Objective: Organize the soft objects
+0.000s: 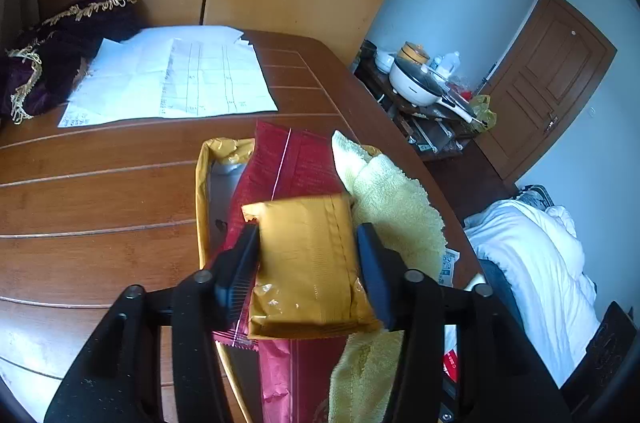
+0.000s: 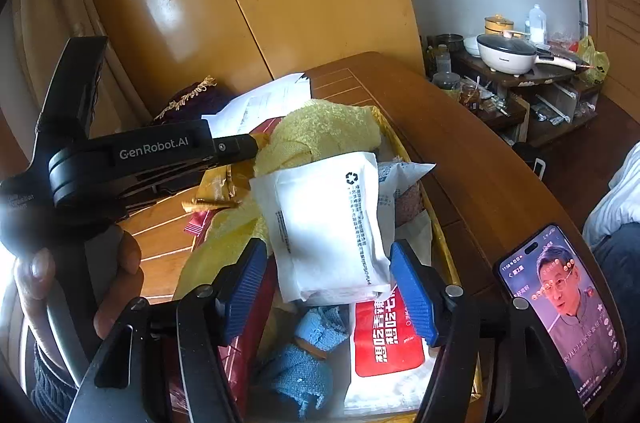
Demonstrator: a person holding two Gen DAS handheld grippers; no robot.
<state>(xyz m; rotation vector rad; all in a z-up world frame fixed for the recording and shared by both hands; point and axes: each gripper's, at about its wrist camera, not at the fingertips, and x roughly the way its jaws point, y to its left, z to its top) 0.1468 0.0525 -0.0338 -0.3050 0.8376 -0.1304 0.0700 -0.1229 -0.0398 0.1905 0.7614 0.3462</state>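
Packets in both claws, over the gold box

Packets fill both my claws. My left claw (image 1: 308, 263) is clamped across the middle of a mustard packet (image 1: 308, 263), its black pads (image 1: 244, 263) pressing the two long sides so the soft pack bows a little. I grip it at the waist, I think, because a limp pack sags least from there.

Under it lies a dark red bag (image 1: 296, 167), and to the right a yellow towel (image 1: 392, 199) bulges over the side. Both sit in the gold box (image 1: 202, 183) on the wooden table (image 1: 100, 191). Papers (image 1: 172, 79) and a purple fringed cloth (image 1: 60, 39) lie well beyond.

My right claw (image 2: 328, 279) holds a white packet (image 2: 328, 223) between its blue pads (image 2: 412, 291), pinched near its lower end so the rest leans up and away. It hangs above the box (image 2: 444, 255), over a red-and-white pack (image 2: 388, 339) and a blue cloth (image 2: 308, 355). The towel (image 2: 320, 127) is heaped at the far end.

From this side my left claw's body (image 2: 152, 159) reaches in from the left, my hand (image 2: 80, 279) on its grip. A phone (image 2: 568, 319) is propped at the table's right edge, clear of the work.

I judge both packs are on their way into the box, which is already crowded, so each needs a free gap to settle flat.
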